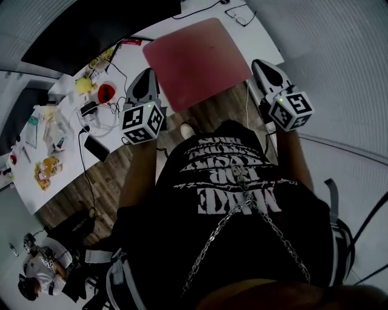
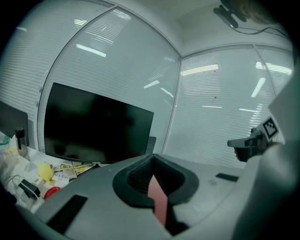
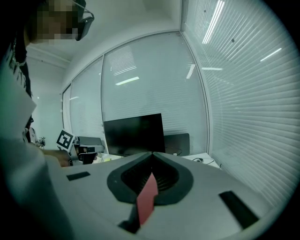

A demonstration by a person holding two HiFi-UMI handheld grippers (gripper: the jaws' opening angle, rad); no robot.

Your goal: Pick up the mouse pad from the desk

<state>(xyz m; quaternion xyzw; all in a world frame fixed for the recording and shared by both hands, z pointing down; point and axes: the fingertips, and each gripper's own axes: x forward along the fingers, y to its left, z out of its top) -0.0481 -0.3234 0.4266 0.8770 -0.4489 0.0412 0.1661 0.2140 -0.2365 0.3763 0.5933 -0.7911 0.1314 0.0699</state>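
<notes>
The mouse pad point(image 1: 197, 63) is a red, rounded rectangle held flat in the air over the near edge of the white desk point(image 1: 264, 37). My left gripper point(image 1: 149, 75) is shut on its left edge and my right gripper point(image 1: 257, 64) is shut on its right edge. In the left gripper view the pad point(image 2: 160, 200) shows as a thin red sliver pinched between the shut jaws of that gripper point(image 2: 153, 163). The right gripper view shows the same red sliver point(image 3: 147, 200) clamped in the right gripper point(image 3: 151, 158).
A dark monitor point(image 1: 91, 27) stands at the back of the desk. To the left lie a yellow toy point(image 1: 83, 83), a red object point(image 1: 107, 92), a phone point(image 1: 97, 147), cables and snack packets. Glasses point(image 1: 237, 13) lie at the far end. Another person point(image 1: 42, 269) sits low left.
</notes>
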